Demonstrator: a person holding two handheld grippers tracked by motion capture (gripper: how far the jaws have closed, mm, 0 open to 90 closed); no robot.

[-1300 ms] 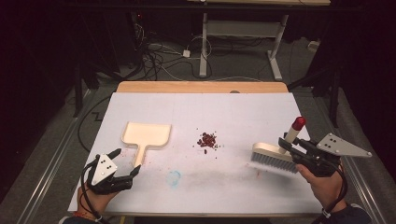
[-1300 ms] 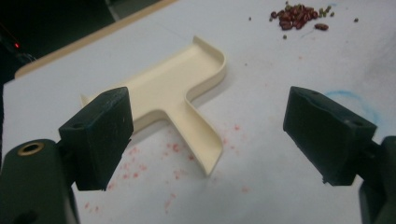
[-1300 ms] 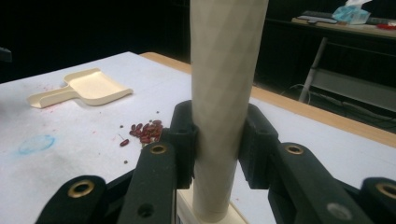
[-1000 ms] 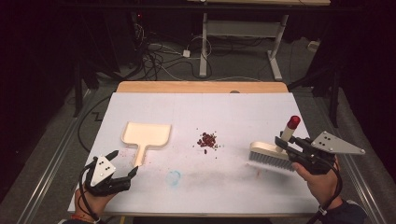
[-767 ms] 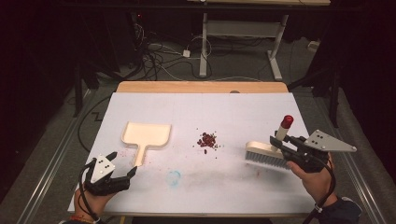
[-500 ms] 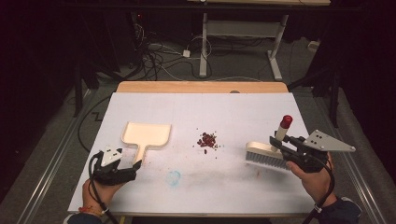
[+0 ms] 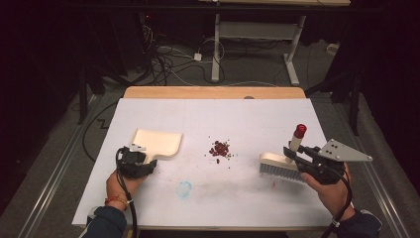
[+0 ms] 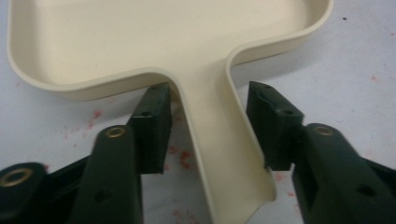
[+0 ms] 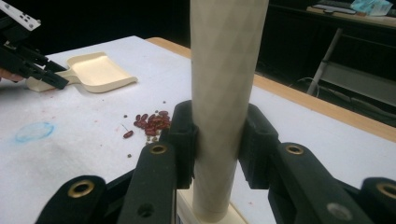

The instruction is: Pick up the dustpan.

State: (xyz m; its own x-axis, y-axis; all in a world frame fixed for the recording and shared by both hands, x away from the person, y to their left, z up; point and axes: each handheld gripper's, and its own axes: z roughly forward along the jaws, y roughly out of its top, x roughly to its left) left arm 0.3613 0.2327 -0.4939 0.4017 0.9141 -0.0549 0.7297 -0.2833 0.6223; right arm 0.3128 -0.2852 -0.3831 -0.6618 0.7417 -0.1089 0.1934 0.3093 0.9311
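On the white counter (image 7: 247,198) a cream dustpan (image 7: 157,143) lies at about 9 o'clock from the middle, its pan toward the far edge and its handle pointing back toward the person. The left tongs (image 7: 140,165) sit at that handle: in the left gripper view the left tongs (image 8: 208,121) straddle the dustpan's handle (image 8: 219,154) with both jaws apart, one on each side, with a sliver of counter showing between each pad and the handle.

Near the counter's centre lies a small heap of dark red beans (image 7: 219,148), with a few strays just beside it. At 3 o'clock from the beans rests a cream hand brush (image 7: 278,166), bristles down, its handle standing up and ending in a red tip (image 7: 300,130). The right tongs (image 7: 293,153) are clamped on that handle; in the right gripper view the right tongs (image 9: 218,140) press both pads against the brush handle (image 9: 224,93). A faint blue ring mark (image 7: 184,188) sits toward 7 o'clock from the beans.
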